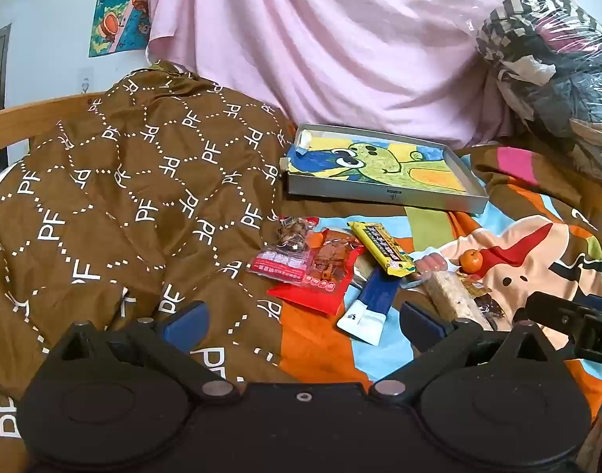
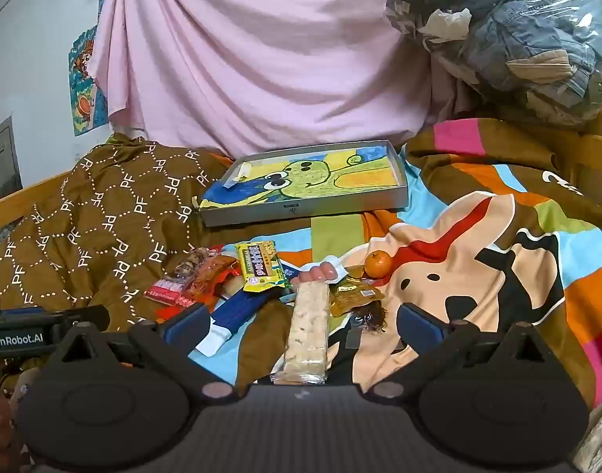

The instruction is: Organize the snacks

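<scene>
Ahead of your right gripper (image 2: 303, 325), the snacks lie in a loose heap on the bedspread (image 2: 478, 276): the rice bar (image 2: 307, 335) runs lengthwise between its wide-open, empty jaws, with the orange (image 2: 378, 263) beyond to the right. Your left gripper (image 1: 305, 321) also gapes wide and holds nothing; the blue pouch (image 1: 370, 307) lies just past its fingertips, the red packs (image 1: 313, 272) and yellow bar (image 1: 381, 248) farther on, near the tray (image 1: 383, 193).

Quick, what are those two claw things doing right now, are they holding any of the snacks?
Left gripper: open, holding nothing.
Right gripper: open, holding nothing; the pale rice bar lies between its fingers, ungripped.
</scene>
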Available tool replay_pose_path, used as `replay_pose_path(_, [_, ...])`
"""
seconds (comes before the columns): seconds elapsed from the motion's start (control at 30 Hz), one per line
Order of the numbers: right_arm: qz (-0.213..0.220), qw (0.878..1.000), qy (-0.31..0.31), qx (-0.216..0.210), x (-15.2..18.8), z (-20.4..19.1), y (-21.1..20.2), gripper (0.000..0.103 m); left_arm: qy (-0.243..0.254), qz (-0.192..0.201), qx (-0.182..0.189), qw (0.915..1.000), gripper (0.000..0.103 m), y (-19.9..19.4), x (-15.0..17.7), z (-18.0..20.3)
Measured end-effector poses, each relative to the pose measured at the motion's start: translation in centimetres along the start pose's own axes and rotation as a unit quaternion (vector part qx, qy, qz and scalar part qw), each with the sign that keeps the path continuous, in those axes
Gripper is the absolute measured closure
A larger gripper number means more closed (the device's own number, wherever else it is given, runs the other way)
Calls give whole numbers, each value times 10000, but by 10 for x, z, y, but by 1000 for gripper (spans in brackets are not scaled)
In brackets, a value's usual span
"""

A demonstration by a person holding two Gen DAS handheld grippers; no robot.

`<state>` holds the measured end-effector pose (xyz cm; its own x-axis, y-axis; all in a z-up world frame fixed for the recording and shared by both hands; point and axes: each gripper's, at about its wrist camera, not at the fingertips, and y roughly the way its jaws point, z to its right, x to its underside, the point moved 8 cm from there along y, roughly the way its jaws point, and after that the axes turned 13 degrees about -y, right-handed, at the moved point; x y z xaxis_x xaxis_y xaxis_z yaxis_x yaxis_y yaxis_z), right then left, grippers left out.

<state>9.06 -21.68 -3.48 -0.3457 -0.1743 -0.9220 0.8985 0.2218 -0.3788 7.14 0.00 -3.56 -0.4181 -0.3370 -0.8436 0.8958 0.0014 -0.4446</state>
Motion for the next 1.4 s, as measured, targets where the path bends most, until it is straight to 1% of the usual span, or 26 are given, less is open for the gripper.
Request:
replay_pose_path(0.33, [-3,10000,0,0,0,0,0,0,14,-11,-40,10000,1,0,1,0])
replay_pose_path(0.43, [0,10000,2,-1,0,0,0,0,-11,-14,-11,10000,1,-5,-1,3])
replay_pose_path(1.4, [0,10000,13,-4,0,0,1,0,-22,-7,9,10000,1,-3,0,5])
